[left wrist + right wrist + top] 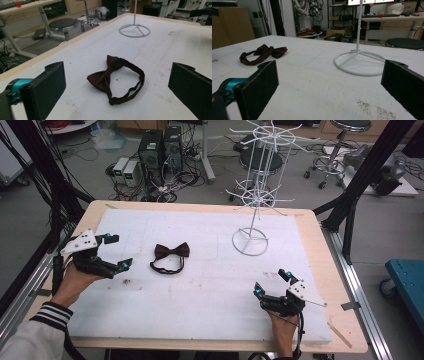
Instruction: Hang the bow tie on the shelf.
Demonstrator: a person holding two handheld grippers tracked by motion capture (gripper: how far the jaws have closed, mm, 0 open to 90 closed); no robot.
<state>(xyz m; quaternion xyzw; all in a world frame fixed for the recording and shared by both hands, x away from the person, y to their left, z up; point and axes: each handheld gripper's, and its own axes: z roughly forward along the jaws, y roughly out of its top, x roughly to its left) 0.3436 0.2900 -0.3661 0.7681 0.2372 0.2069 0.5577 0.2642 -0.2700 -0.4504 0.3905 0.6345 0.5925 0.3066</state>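
Note:
A dark red bow tie (170, 257) with its strap looped lies flat on the white mat, left of centre. My left gripper (116, 252) hovers just left of it, held open, jaws pointing at the bow tie (113, 78). A white wire display stand (252, 195) rises from its ring base at the mat's back right. My right gripper (272, 282) is open near the front right, below the stand. In the right gripper view the bow tie (263, 55) lies far left and the stand's ring base (359, 62) is ahead.
The white mat (200, 310) covers a wooden table (330, 270). Black frame posts stand at both sides. Beyond the table's far edge are computer towers (160, 147), cables and stools (262, 162).

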